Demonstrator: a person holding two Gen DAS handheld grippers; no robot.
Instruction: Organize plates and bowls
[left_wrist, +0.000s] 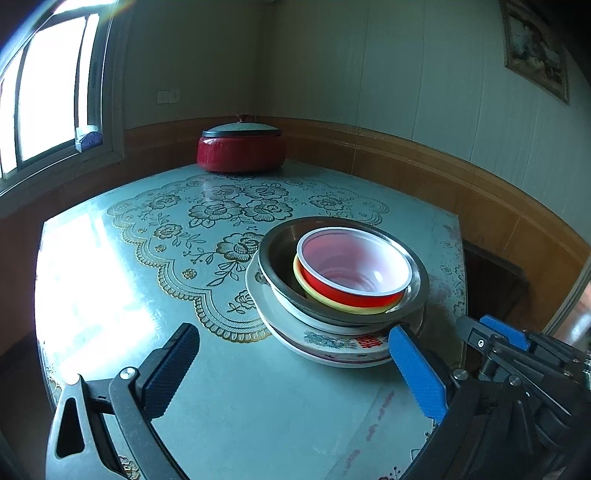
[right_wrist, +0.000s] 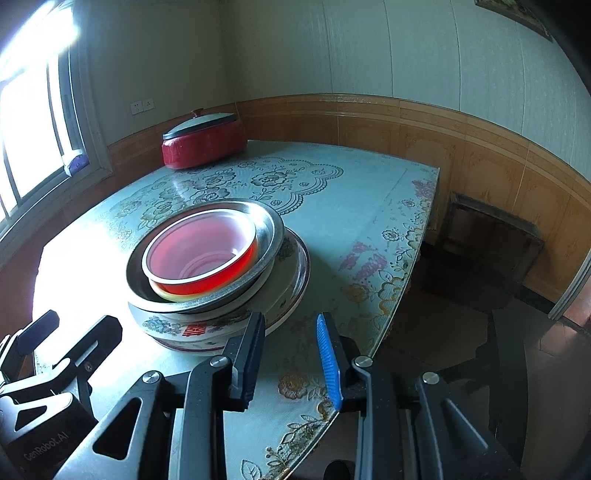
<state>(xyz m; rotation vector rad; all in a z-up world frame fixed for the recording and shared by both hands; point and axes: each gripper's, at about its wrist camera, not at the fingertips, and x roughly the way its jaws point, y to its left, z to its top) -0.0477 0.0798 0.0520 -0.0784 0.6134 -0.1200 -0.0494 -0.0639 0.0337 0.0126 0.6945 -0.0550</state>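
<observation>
1. One stack sits on the table (left_wrist: 122, 295), toward its right edge, partly on the lace mat (left_wrist: 207, 229)
2. At the bottom, a floral bowl (left_wrist: 332, 345) with red characters on its side; a white plate (left_wrist: 258, 291) shows just above it in the left view
3. On that, a steel bowl (left_wrist: 273, 254), and nested inside it a yellow bowl (left_wrist: 306, 286) holding a red bowl (left_wrist: 354, 295) with a pale inside, tilted a little toward the near side
4. Left gripper (left_wrist: 293, 356) has its jaws spread wide, nothing between them but bare table; its blue pad (left_wrist: 417, 373) stands just beside the floral bowl, though I cannot tell if it touches
5. Right gripper (right_wrist: 291, 354) has its jaws set to a narrow gap and nothing in them, near the table's edge; its black pad (right_wrist: 247, 354) overlaps the stack's near rim in this view, contact unclear
6. Far corner: a red pot (left_wrist: 240, 151) with a lid, well apart from the stack, by the window (left_wrist: 44, 92)
</observation>
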